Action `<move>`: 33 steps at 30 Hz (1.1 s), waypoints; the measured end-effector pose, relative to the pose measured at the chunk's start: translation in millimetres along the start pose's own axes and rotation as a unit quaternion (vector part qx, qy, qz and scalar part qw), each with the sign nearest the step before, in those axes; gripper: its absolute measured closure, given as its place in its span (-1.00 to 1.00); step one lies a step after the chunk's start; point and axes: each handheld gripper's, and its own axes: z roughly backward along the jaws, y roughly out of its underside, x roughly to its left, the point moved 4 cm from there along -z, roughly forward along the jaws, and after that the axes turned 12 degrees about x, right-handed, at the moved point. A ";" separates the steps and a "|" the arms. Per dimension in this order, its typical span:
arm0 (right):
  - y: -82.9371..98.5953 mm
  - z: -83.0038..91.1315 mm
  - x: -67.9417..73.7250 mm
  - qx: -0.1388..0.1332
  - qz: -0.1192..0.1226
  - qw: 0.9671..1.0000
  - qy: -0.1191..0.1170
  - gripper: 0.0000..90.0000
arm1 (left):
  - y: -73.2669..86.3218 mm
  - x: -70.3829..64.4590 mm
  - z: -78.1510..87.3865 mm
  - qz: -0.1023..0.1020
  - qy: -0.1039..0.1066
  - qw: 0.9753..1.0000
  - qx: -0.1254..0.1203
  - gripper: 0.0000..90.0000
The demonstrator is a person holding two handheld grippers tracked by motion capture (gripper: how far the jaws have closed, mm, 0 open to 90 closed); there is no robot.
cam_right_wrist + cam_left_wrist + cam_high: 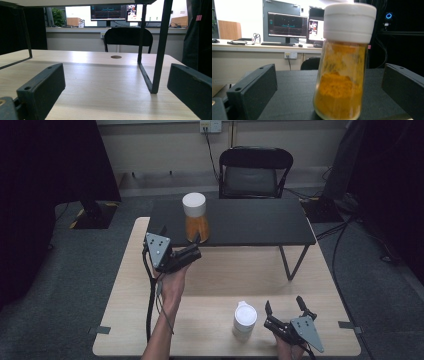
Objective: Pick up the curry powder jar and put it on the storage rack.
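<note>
Standing between open hand-held gripper [329, 95] jaws, spice jar [342, 75]

Clear glass, white plastic, pale wood and matt black surfaces

The jar [340, 82] is showing clear, glossy glass that is holding a grainy orange powder, and its lid [349, 22] is looking like smooth white plastic. The black shelf [240, 222] under it is appearing matt, standing on thin dark metal legs [157, 50]. The table [225, 285] is showing a pale, smooth wood-grain top. The left gripper [329, 87] is looking like matt black plastic.
</note>
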 end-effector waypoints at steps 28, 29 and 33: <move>-0.1 0.0 0.4 0.000 0.000 1.000 0.002 -1.00 | 51.1 11.5 47.2 -0.008 -0.020 0.999 -0.036 -1.00; -0.1 0.0 0.5 0.000 0.000 1.000 0.002 -1.00 | 54.0 12.3 48.9 -0.008 -0.021 0.999 -0.034 -1.00; -0.1 0.0 0.6 0.000 0.000 1.000 0.002 -1.00 | 62.3 13.6 52.6 -0.002 -0.025 0.999 -0.034 -1.00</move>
